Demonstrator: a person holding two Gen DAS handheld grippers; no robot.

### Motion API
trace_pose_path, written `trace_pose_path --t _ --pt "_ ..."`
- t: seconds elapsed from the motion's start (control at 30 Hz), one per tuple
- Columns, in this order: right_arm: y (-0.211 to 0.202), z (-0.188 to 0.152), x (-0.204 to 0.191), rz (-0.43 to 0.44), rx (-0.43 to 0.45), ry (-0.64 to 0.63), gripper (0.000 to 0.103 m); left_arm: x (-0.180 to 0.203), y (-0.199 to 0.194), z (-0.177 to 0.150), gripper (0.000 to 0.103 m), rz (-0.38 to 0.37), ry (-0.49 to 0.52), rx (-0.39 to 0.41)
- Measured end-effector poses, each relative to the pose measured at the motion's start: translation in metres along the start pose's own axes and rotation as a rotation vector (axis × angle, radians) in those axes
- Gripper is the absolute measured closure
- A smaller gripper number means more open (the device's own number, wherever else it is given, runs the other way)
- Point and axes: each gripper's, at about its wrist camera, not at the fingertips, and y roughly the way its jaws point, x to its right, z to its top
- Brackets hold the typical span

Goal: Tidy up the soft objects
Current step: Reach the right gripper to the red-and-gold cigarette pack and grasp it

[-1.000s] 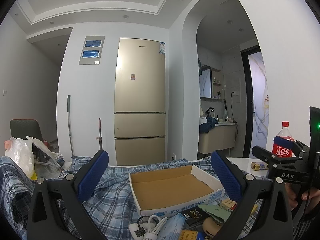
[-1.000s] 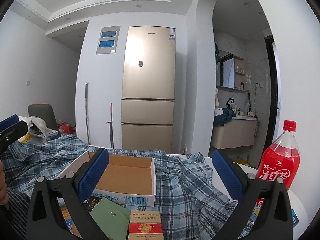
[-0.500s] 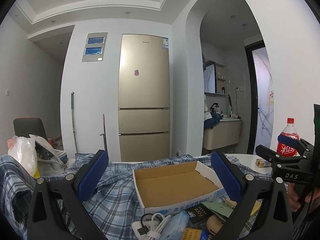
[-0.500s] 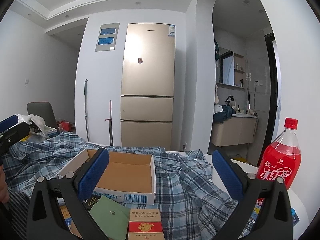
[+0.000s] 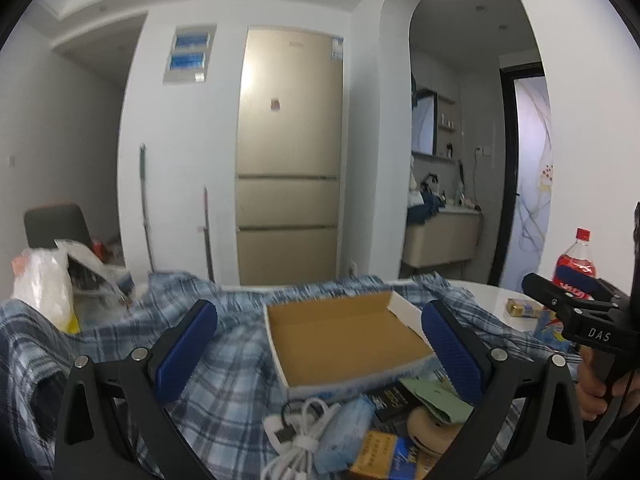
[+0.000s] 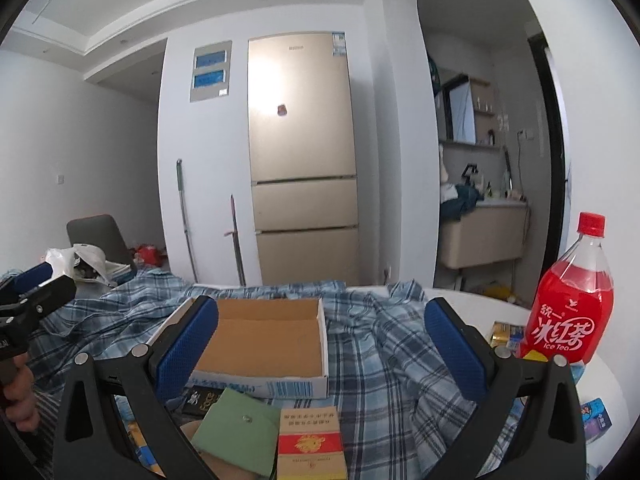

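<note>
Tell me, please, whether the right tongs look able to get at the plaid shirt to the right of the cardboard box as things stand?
Probably yes. The right tongs are open and empty, the plaid shirt lies bare between them, and the cardboard box sits off to its left.

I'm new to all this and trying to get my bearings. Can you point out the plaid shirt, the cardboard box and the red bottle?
plaid shirt (image 6: 384,360): right wrist view, on the cloth right of the box.
cardboard box (image 6: 264,344): right wrist view, on its brown inside floor.
red bottle (image 6: 568,308): right wrist view, on the red body above the label.
</note>
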Motion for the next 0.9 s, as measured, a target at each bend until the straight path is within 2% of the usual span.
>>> trace_pose_path --t 0.1,0.17,0.33,0.43,0.5,0.6,0.77,0.9 --pt "0.003 0.001 0.002 0.027 -0.062 0.009 0.002 -0.001 0.01 0.0 0.0 -0.037 -0.018 -0.098" --pt "0.008 -0.001 0.003 0.043 -0.11 0.018 0.01 -0.002 0.016 -0.003 0.005 -0.065 -0.031 -0.143" --pt "0.035 -0.015 0.008 0.023 -0.321 0.038 0.017 0.007 0.026 -0.012 0.007 -0.039 0.015 -0.183" --pt "0.053 -0.03 0.012 0.035 -0.446 0.055 0.025 0.009 0.033 -0.017 0.01 -0.043 0.025 -0.22" --pt "0.063 -0.041 0.011 0.031 -0.523 0.048 0.036 0.013 0.039 -0.02 0.02 -0.049 0.042 -0.266" --pt "0.076 -0.054 0.014 0.044 -0.619 0.069 0.043 0.012 0.045 -0.026 0.021 -0.061 0.042 -0.302" --pt "0.084 -0.064 0.012 0.043 -0.685 0.06 0.043 0.011 0.051 -0.03 0.021 -0.053 0.035 -0.333" --pt "0.086 -0.07 0.003 0.05 -0.721 0.005 0.043 0.008 0.061 -0.034 0.021 0.007 0.045 -0.388"
